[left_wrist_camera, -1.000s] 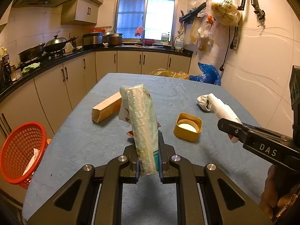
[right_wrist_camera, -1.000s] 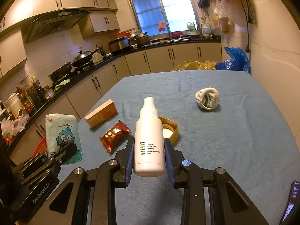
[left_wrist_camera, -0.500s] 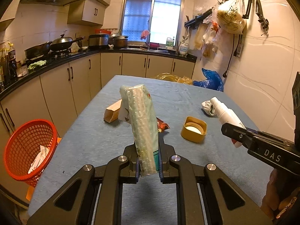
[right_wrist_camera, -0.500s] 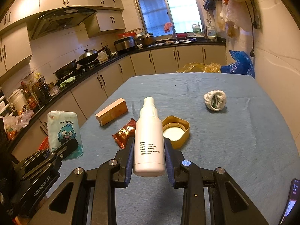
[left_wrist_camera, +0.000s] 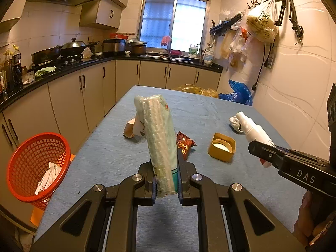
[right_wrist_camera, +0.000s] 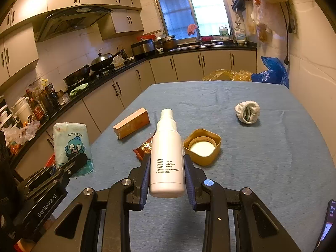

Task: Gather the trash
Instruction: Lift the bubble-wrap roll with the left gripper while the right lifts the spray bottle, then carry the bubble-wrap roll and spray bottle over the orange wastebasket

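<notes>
On the floor off the table's left edge I see the red plastic mesh basket (left_wrist_camera: 35, 166), some white paper scraps already in it; I judge it to be the bin both loads are headed for. My left gripper (left_wrist_camera: 167, 181) pinches the lower end of a soft tissue pack in pale green printed film (left_wrist_camera: 158, 140), which stands upright and slightly tilted above the blue cloth-covered table (left_wrist_camera: 117, 153). Holding it low lets the pack drop clear once the jaws part over the basket.

Lying on the table toward the left edge is a tan cardboard box (right_wrist_camera: 131, 122), then a crumpled red-brown snack wrapper (left_wrist_camera: 184, 145), partly hidden behind the pack. Near the middle sits an open-topped yellow square plastic lid (right_wrist_camera: 202, 147). My right gripper (right_wrist_camera: 167, 180) is clamped on a white plastic spray bottle (right_wrist_camera: 167, 157) around its lower body, nozzle pointing away, small black print facing me; the grip looks firm and centred. Toward the right edge rests a balled white sock (right_wrist_camera: 247, 112), untouched.
</notes>
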`<state>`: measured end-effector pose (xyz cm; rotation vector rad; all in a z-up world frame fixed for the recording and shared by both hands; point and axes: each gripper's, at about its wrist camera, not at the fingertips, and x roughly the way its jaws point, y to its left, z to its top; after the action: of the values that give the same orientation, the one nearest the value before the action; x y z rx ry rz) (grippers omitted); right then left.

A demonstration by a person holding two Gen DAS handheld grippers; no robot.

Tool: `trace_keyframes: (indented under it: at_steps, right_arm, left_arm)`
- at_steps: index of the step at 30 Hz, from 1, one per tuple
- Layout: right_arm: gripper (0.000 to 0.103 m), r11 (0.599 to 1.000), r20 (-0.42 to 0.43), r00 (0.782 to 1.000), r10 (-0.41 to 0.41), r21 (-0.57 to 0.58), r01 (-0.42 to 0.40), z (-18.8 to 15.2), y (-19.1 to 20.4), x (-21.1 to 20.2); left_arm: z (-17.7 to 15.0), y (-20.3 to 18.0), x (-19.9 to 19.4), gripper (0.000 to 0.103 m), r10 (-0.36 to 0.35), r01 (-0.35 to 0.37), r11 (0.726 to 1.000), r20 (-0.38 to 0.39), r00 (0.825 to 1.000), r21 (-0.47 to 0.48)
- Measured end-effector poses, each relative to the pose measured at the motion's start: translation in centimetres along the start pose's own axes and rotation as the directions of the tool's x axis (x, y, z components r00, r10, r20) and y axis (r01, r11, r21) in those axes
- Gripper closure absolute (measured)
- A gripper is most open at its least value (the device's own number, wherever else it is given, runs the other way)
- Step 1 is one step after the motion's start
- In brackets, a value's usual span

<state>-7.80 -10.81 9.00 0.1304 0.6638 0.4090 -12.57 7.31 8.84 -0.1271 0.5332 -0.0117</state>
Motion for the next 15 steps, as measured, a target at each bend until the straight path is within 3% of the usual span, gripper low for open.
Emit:
trace_keyframes:
  at_steps: [15]
  right_arm:
    - [0.071,0.999,-0.023,0.999,0.034,-0.017,-0.034,0.2,1.4,0.9]
  left_arm:
    - [0.8,2.3,-0.1,0.089,0.021,-0.022,0.999,-0.022,1.000,-0.039]
